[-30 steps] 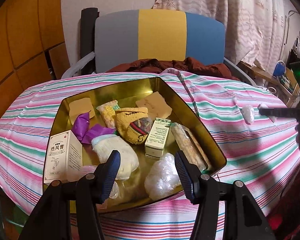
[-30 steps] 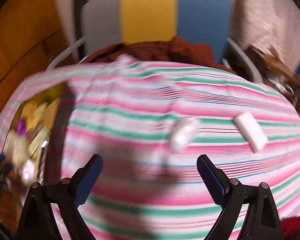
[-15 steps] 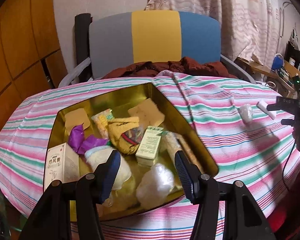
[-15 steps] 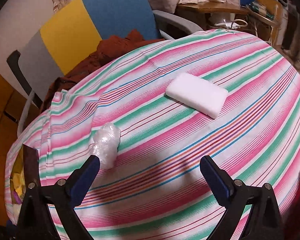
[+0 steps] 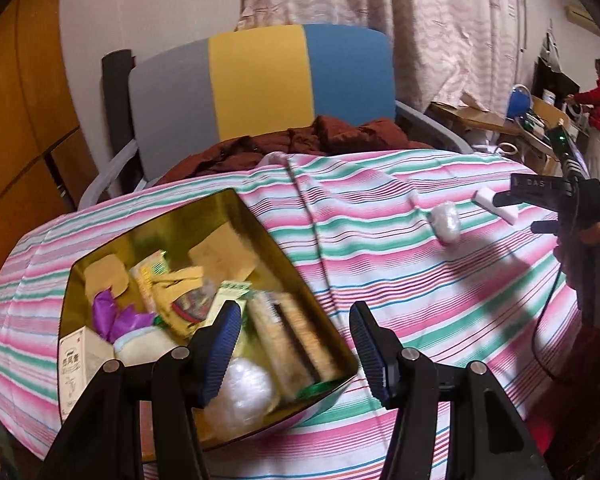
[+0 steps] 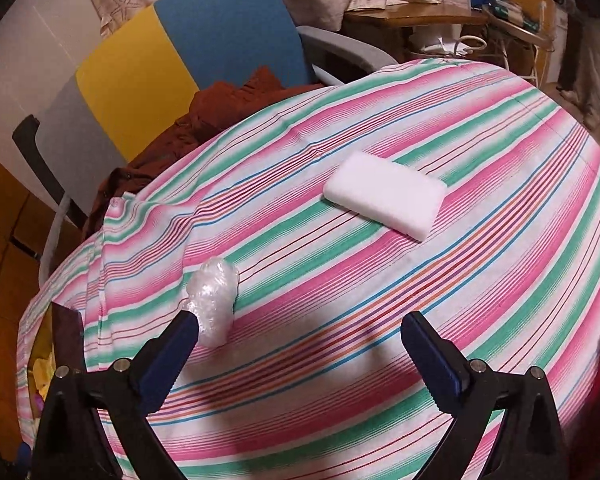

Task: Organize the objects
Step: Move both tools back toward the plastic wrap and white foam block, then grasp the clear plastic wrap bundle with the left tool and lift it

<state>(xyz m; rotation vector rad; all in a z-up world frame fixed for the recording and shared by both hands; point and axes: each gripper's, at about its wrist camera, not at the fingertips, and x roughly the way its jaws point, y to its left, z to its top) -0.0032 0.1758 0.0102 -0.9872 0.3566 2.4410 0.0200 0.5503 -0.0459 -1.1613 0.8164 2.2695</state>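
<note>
White foam, a flat rectangular white block (image 6: 384, 194), lies on the striped cloth of the table (image 6: 380, 320) toward the far right. Nearer and to the left lies a small bubble-wrap bundle (image 6: 216, 300), apart from the block. These two are the only loose things on the cloth. The rest already sit in the gold tin (image 5: 276, 248) at the near left: a white carton, a purple wrapper, a yellow knitted piece, a green-and-white box, a long biscuit pack and another clear wrapped bundle.

The step in hand looks like the reach for one of the two strays. The right tongs (image 6: 300, 344) stand wide and carry nothing, low over the cloth; their left tip overlaps the bundle in the wrist view, though contact cannot be told. The left tongs (image 5: 296, 348) are likewise wide and empty, hanging over the near right corner of the tin.

The next move probably calls for the right tongs to shift so that one stray sits between the tips, then close gently, since the wrap should crush easily, and carry it left to the tin.

Against half a second ago, the right view shows the block and bundle larger and nearer, so the right tongs have advanced toward them. The left view has swung to the right: the tin sits further left and lower, and more of the cloth and the person's right hand (image 5: 596, 240) on its grip shows.
</note>
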